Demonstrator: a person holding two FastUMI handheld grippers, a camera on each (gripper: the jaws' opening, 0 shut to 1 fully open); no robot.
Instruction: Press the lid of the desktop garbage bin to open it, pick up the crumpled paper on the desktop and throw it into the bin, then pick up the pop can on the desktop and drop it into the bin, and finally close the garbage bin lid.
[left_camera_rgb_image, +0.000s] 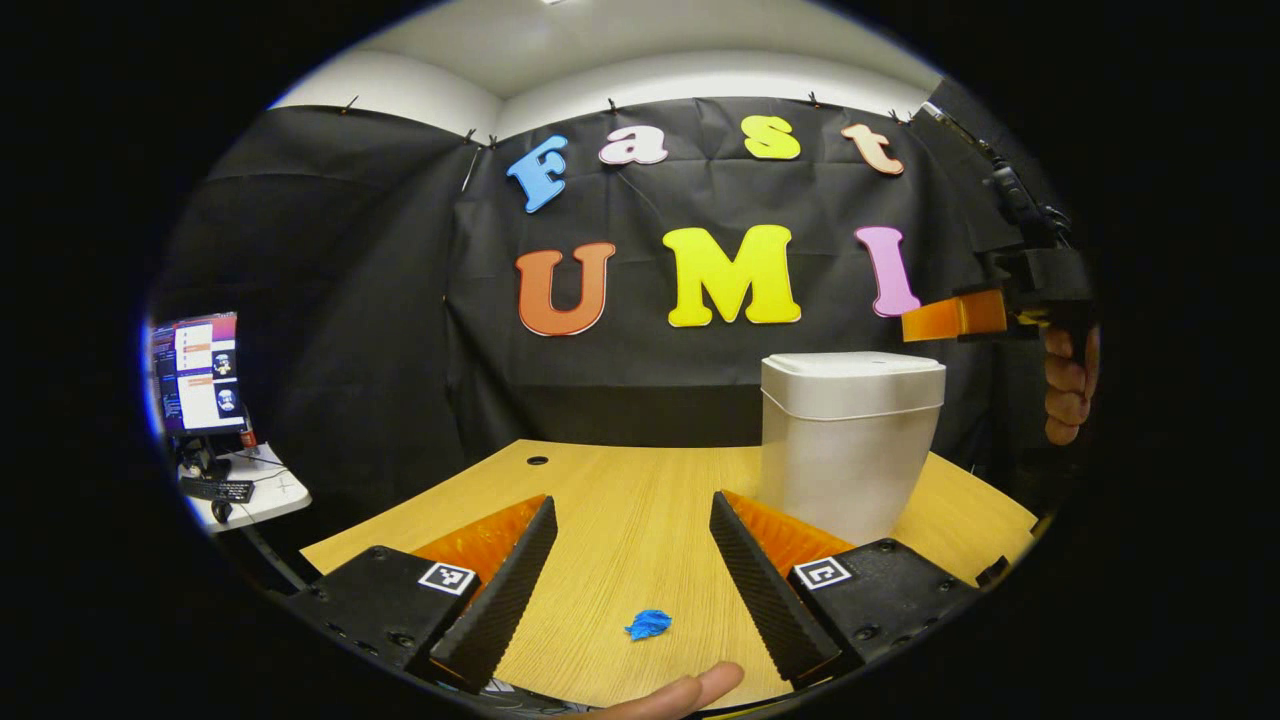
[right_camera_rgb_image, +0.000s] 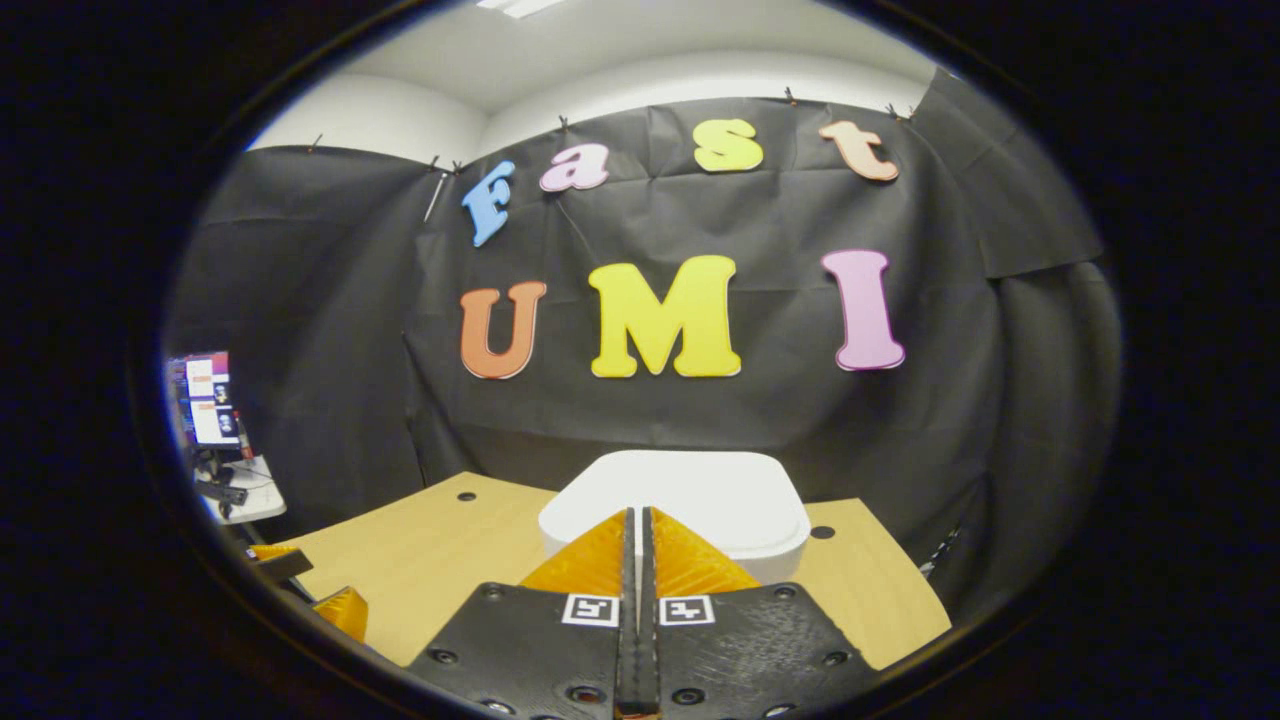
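Observation:
The white desktop bin (left_camera_rgb_image: 850, 440) stands on the wooden table (left_camera_rgb_image: 620, 480) at the right, with its lid (right_camera_rgb_image: 700, 490) down. A small blue crumpled paper (left_camera_rgb_image: 648, 624) lies on the table, low between the fingers of my left gripper (left_camera_rgb_image: 632, 505), which is open and holds nothing. My right gripper (right_camera_rgb_image: 636, 514) is shut with nothing in it and hovers just above the near edge of the lid. In the left gripper view the right gripper (left_camera_rgb_image: 955, 317) hangs above the bin's right side, held by a hand (left_camera_rgb_image: 1068, 390).
A side desk with a monitor (left_camera_rgb_image: 197, 372) and a keyboard stands far left, beyond the table. A person's fingertip (left_camera_rgb_image: 690, 692) shows at the table's near edge. The left gripper (right_camera_rgb_image: 335, 608) sits low at the left in the right gripper view. Black cloth walls the back.

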